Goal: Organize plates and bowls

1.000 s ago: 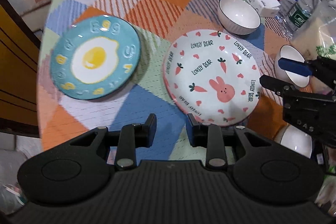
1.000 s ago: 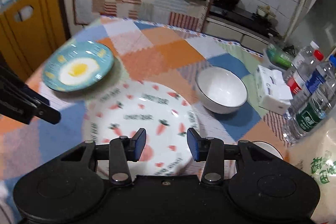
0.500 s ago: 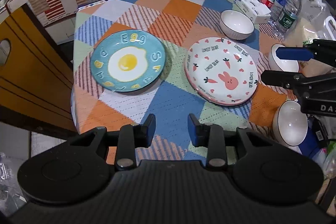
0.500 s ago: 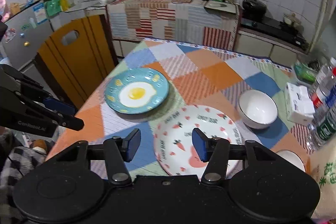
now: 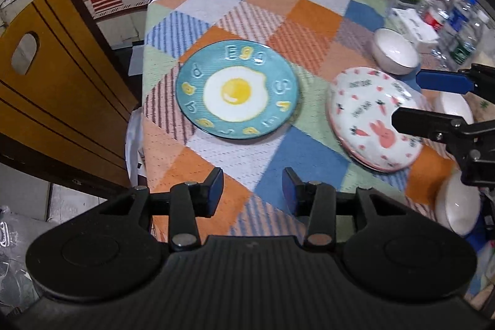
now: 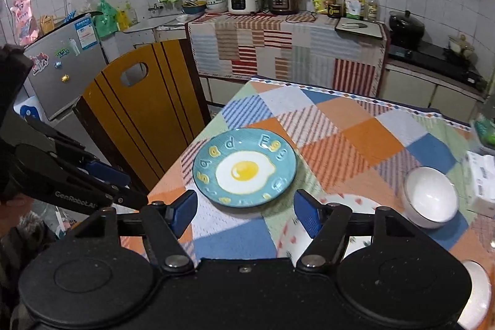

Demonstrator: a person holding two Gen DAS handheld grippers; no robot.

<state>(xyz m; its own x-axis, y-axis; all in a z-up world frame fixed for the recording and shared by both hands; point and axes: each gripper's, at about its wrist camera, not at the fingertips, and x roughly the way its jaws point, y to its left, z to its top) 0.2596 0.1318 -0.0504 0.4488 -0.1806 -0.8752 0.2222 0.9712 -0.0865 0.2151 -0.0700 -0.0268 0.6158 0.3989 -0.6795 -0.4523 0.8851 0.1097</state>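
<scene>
The worktop [image 5: 309, 17] is viewed obliquely from above its near edge by both wrist cameras, facing the kitchen wall. The egg plate [image 5: 237, 89] [image 6: 244, 166] is shared by both views.

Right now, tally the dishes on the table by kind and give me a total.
Plates: 2, the blue egg plate and the white rabbit plate
Bowls: 3, white bowl one, two, three
Total: 5
</scene>
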